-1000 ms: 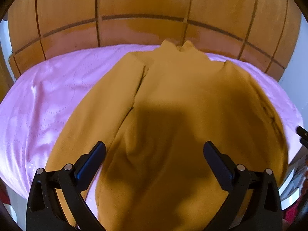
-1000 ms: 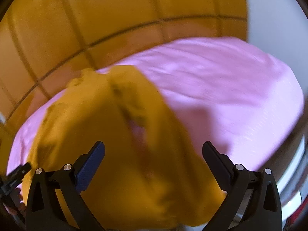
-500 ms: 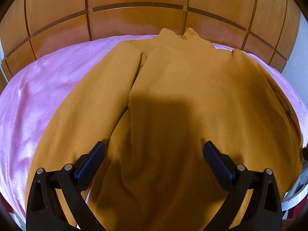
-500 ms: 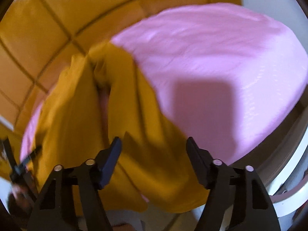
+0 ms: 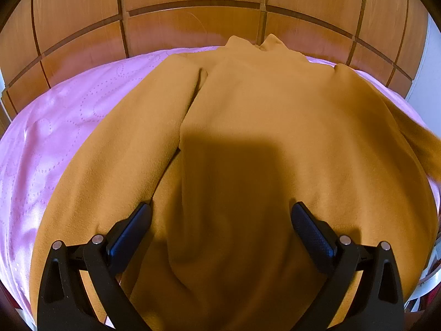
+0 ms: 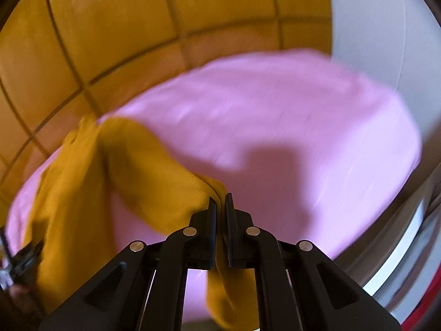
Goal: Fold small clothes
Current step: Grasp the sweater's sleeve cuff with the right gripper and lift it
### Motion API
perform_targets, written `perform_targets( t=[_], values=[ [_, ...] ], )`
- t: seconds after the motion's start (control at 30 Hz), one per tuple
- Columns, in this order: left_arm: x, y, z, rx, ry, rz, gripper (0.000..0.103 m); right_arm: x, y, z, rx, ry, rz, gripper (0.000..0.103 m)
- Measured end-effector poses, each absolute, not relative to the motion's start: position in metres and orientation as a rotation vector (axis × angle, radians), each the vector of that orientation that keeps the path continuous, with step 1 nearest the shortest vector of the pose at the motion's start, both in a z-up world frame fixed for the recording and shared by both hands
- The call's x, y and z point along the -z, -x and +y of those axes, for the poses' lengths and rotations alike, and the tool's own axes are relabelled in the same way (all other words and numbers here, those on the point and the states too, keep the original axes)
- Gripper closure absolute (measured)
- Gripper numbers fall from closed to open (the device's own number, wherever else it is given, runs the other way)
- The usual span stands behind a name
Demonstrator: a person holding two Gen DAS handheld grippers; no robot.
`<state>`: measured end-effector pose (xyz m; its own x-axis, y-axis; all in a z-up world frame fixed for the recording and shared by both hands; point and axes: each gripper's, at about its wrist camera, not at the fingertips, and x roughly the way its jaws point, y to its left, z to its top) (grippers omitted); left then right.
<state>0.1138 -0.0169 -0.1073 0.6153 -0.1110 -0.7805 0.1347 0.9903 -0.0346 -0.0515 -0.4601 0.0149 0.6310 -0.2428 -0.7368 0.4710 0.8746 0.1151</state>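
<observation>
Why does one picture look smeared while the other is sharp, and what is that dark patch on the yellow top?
Right wrist view: motion blur smears the pink bedcover and the mustard sweater, whose sleeve the right gripper is shut on. Left wrist view: sharp; the patch is a shadow on the sweater ahead of the open left gripper; fisheye bends the wooden panels.

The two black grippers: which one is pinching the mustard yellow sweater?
The right gripper: its fingers are shut tight on a fold of the mustard yellow sweater. The left gripper is wide open over it, pinching nothing.
</observation>
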Motion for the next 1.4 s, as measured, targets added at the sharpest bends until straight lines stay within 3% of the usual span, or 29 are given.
perform_targets(
  t=[0.17,0.33,0.4,0.43,0.47,0.53,0.63,0.9,1.2,1.33,1.37,1.4],
  values=[
    [0.108,-0.115,-0.015,0.143,-0.022,0.899,0.002,-0.031,0.014,-0.523,0.547,-0.212,0.74,0.098],
    [0.109,-0.115,-0.014,0.147,-0.017,0.899,0.002,0.014,-0.029,-0.566,0.604,-0.227,0.854,0.094],
    [0.11,-0.116,-0.013,0.152,-0.012,0.905,0.002,0.026,-0.037,-0.577,0.613,-0.277,0.874,0.074],
    [0.11,-0.117,-0.013,0.154,-0.013,0.911,0.002,0.028,-0.035,-0.58,0.641,-0.296,0.865,0.051],
    [0.109,-0.117,-0.013,0.158,-0.018,0.92,0.002,0.024,-0.032,-0.582,0.685,-0.315,0.837,0.035],
    [0.106,-0.119,-0.012,0.164,-0.02,0.94,0.002,0.009,-0.011,-0.581,0.738,-0.386,0.697,0.032],
    [0.102,-0.12,-0.007,0.168,0.023,0.937,0.002,-0.005,0.023,-0.583,0.741,-0.506,0.576,0.032],
    [0.096,-0.127,0.005,0.173,0.15,0.899,0.002,0.032,0.067,-0.578,0.553,-0.956,0.596,0.038],
    [0.098,-0.125,0.012,0.174,0.136,0.91,0.002,0.052,0.052,-0.581,0.733,-0.894,0.66,0.038],
    [0.094,-0.127,0.013,0.185,0.136,0.92,0.002,0.051,0.041,-0.594,0.77,-0.849,0.678,0.079],
    [0.092,-0.127,0.015,0.19,0.142,0.921,0.002,0.044,0.043,-0.6,0.762,-0.874,0.637,0.087],
    [0.09,-0.127,0.016,0.197,0.149,0.92,0.002,0.036,0.044,-0.601,0.753,-0.886,0.611,0.087]
  ],
)
